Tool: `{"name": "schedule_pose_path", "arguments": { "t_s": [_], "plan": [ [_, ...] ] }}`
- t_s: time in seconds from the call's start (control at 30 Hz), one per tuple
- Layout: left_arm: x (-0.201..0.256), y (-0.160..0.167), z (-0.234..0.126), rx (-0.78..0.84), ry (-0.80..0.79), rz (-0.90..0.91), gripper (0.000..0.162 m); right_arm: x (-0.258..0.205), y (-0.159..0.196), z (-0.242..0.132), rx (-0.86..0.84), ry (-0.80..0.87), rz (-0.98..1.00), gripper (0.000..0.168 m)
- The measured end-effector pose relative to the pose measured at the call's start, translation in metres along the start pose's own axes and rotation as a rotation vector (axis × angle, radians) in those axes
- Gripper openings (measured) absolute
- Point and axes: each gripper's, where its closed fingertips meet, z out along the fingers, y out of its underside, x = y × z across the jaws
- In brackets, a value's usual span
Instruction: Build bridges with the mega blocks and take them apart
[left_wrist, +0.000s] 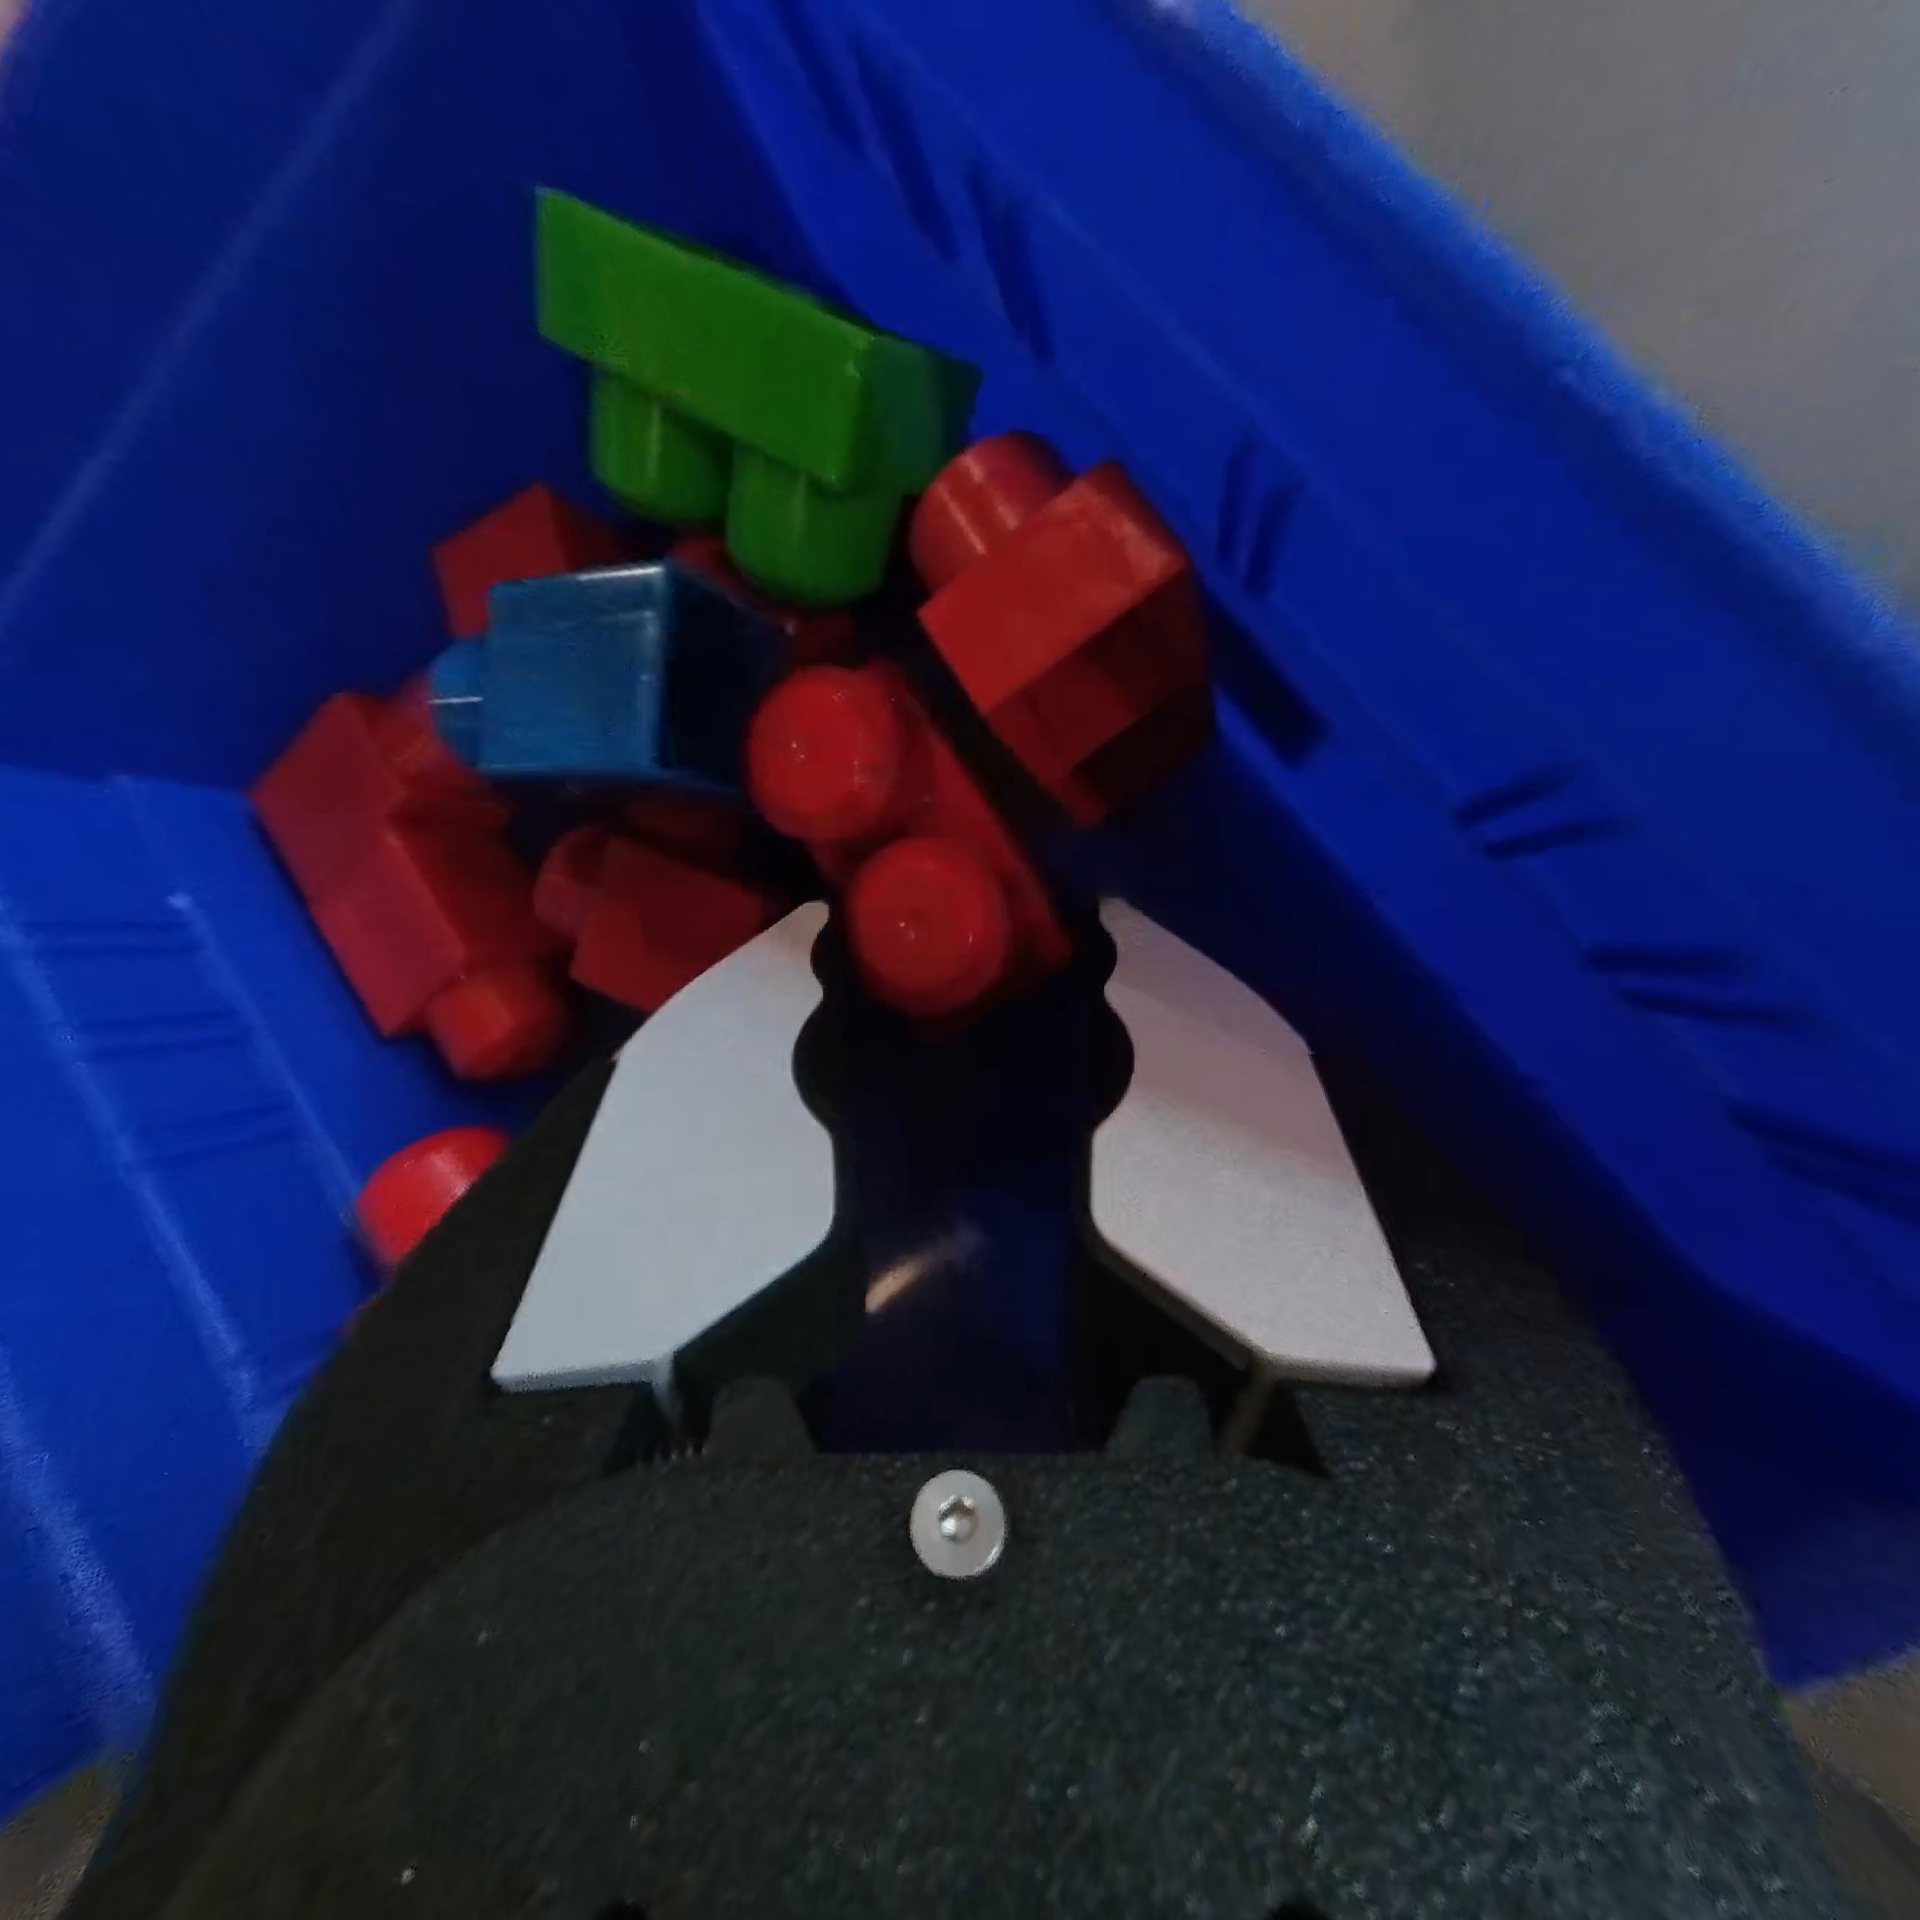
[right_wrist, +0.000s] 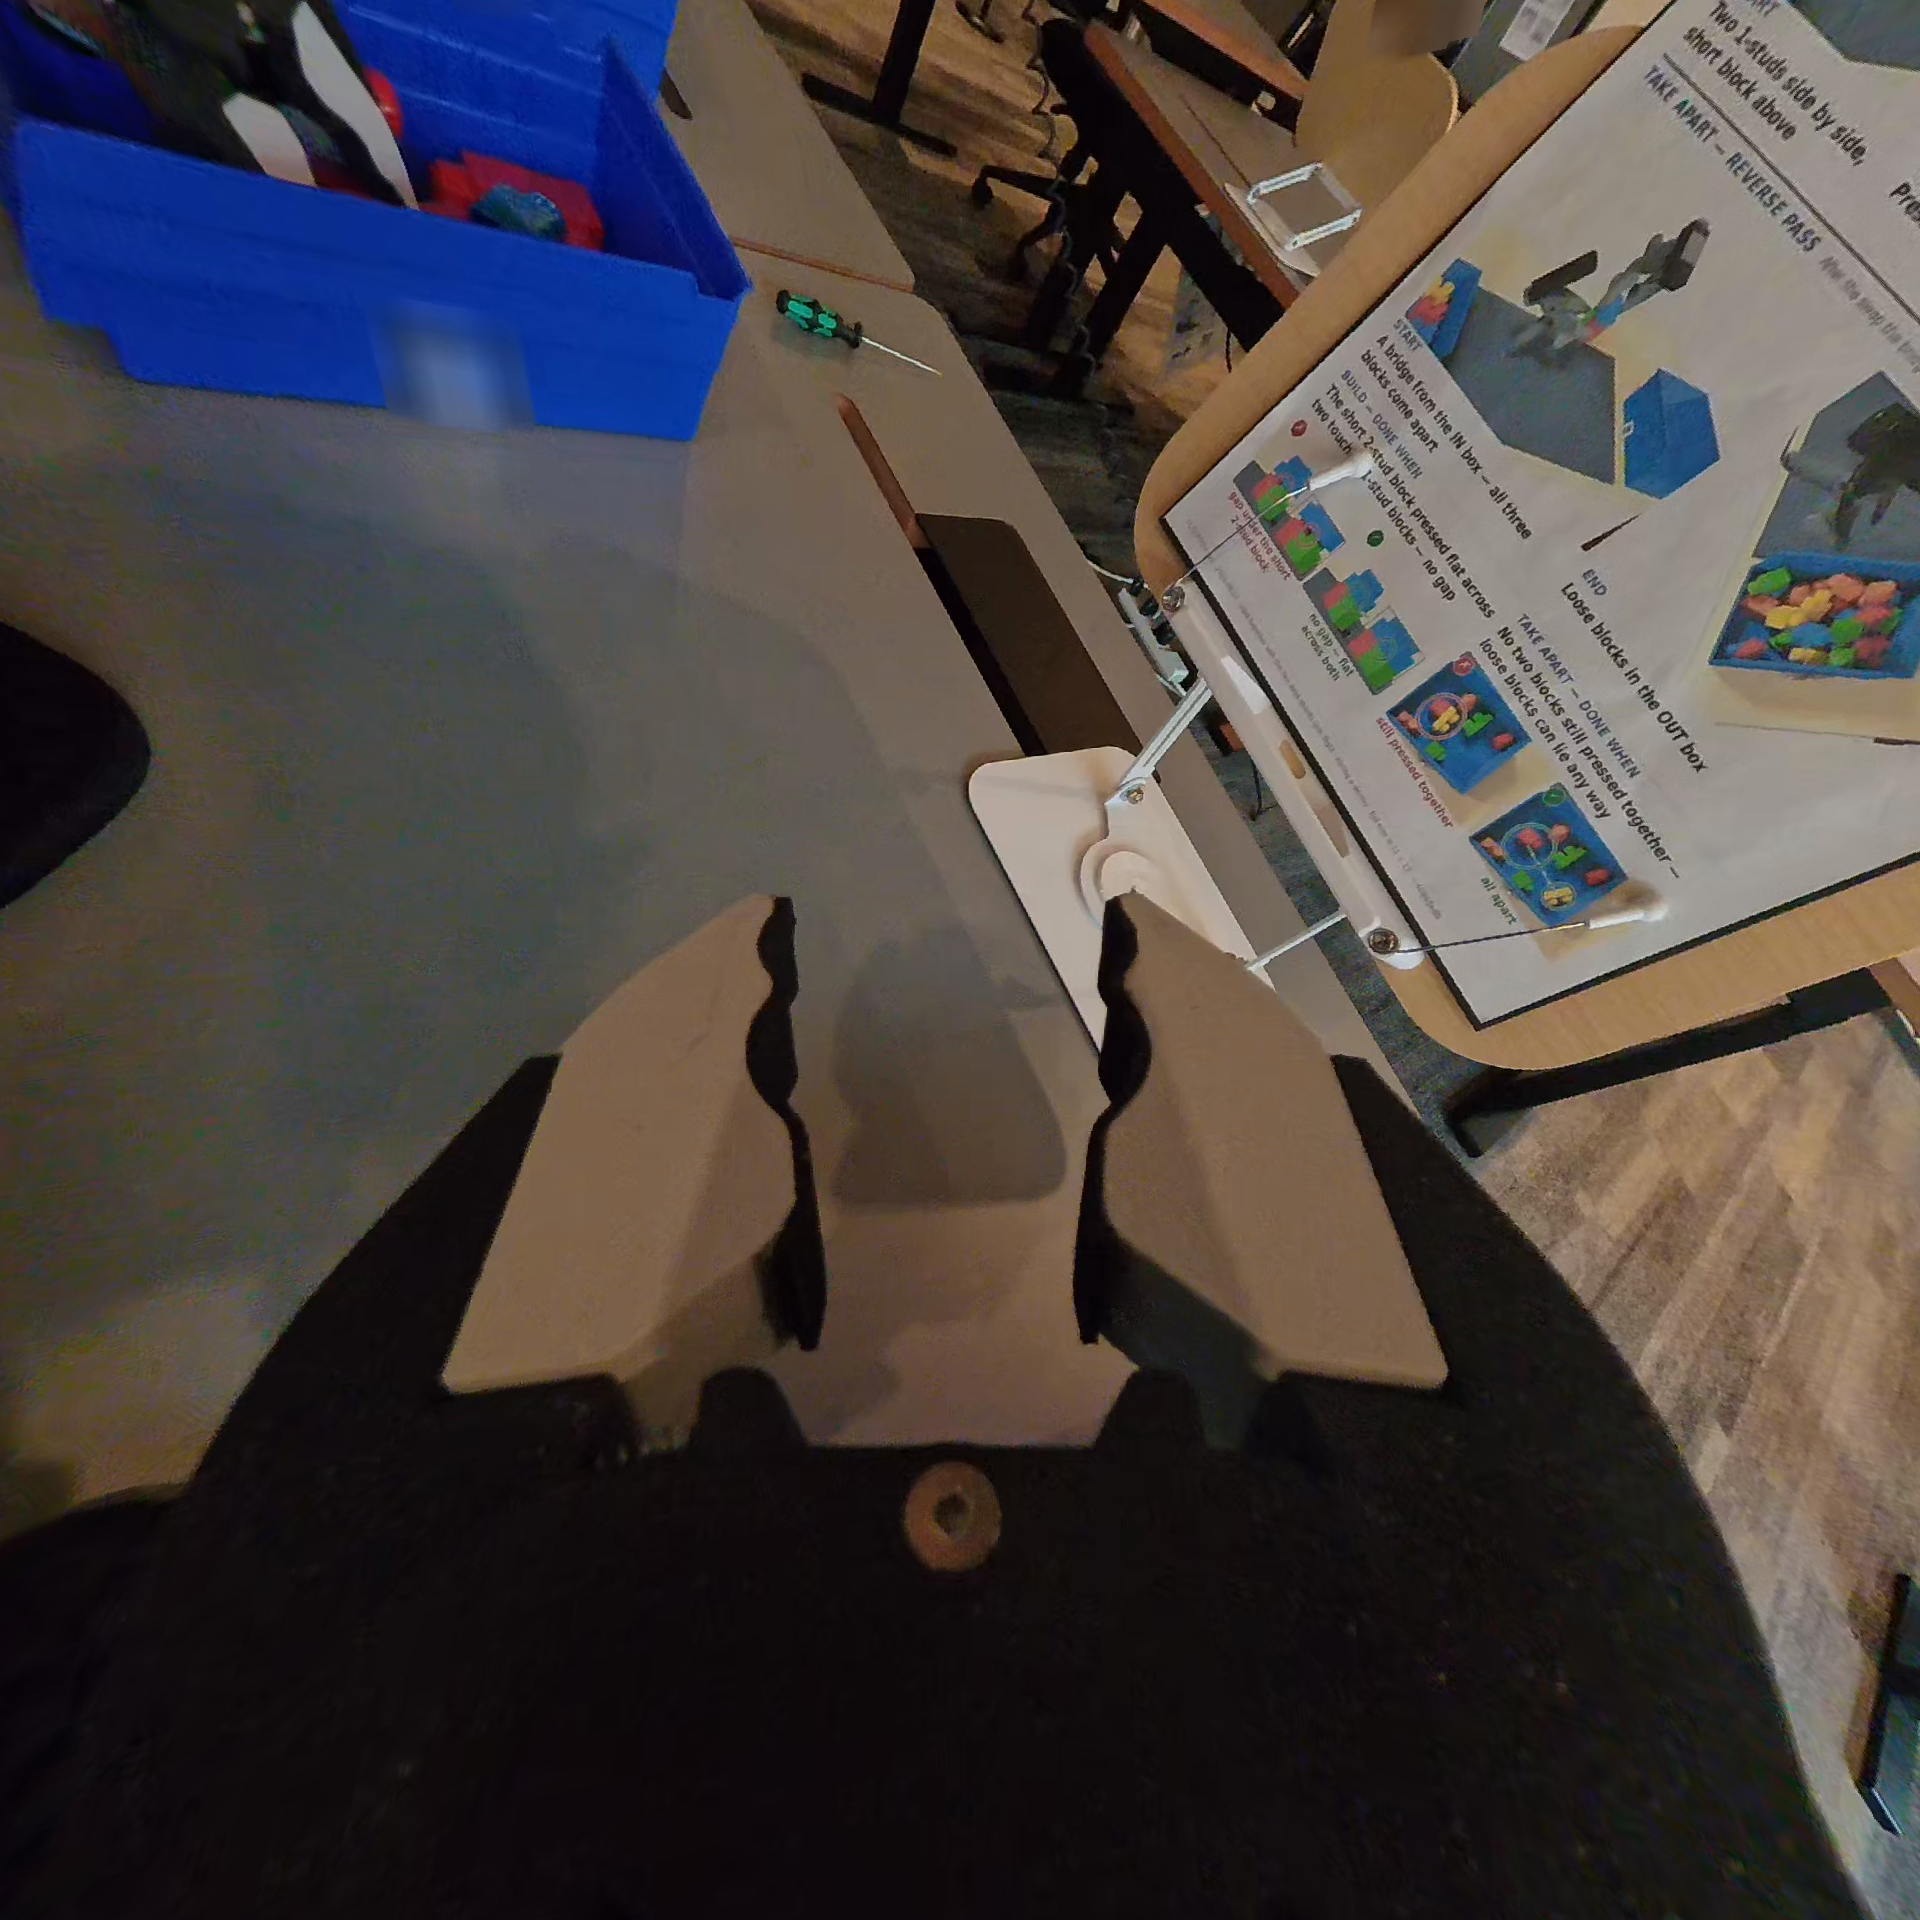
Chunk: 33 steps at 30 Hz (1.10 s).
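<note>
Blue bin (left_wrist: 1351, 520) holds red blocks (left_wrist: 395, 862); left tongs (left_wrist: 961, 914) grip one; right tongs (right_wrist: 940, 914) open.

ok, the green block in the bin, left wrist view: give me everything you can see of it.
The green block is glossy plastic, a flat rectangular body with two round studs visible. It lies tipped, studs pointing down toward the camera, on top of the pile at the far end of the blue bin. Its studs rest against red blocks and sit just above a blue block. The left gripper is not touching it. The image is slightly blurred.
</note>
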Motion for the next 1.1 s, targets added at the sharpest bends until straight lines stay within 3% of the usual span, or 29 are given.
{"name": "schedule_pose_path", "arguments": {
  "t_s": [0.27,0.5,0.77,0.93,1.1],
  "plan": [
    [-0.018,-0.04,-0.079,0.127,-0.14,0.023,0.043,-0.005,-0.005,-0.005,0.019,-0.013,-0.021,0.057],
    [0.052,-0.123,-0.129,0.363,-0.008,0.205,0.043,-0.008,-0.011,-0.012,0.049,-0.019,-0.033,0.057],
    [0.166,-0.191,-0.128,0.489,0.227,0.463,0.043,-0.011,-0.004,-0.016,0.022,-0.043,-0.045,0.057],
    [0.232,-0.205,-0.113,0.504,0.367,0.649,0.043,-0.009,0.003,-0.019,0.003,-0.04,-0.05,0.057],
    [0.257,-0.211,-0.104,0.493,0.402,0.72,0.043,-0.009,0.002,-0.024,0.017,-0.043,-0.053,0.057]
  ]
}}
